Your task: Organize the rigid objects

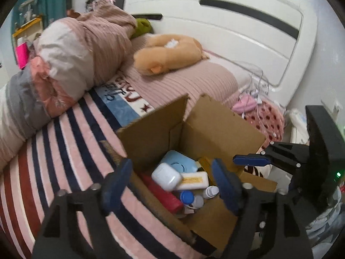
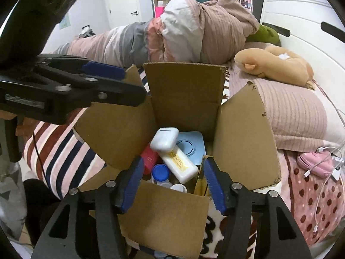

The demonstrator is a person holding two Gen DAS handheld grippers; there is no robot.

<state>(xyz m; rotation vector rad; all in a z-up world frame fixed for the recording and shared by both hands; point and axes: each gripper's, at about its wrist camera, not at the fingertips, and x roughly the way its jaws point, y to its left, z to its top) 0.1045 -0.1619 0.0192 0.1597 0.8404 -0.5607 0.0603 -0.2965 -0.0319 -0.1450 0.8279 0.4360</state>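
Bottles (image 2: 180,165) and a white case (image 2: 164,139) are packed in the box (image 2: 241,138) on the bed (image 1: 71,129). Both the left gripper (image 1: 172,183) and the right gripper (image 2: 172,183) are held spread wide over it, with nothing gripped.

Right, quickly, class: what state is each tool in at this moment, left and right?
Left tool: open, holding nothing, above the open brown cardboard box.
Right tool: open, holding nothing, over the same box.

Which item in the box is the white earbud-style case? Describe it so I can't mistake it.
Find the open cardboard box on the striped bedspread. Inside, on top of the pile, the white case leans on the pale blue square device. Unlike the cream bottle with yellow lettering below it, it is short, rounded and unprinted.
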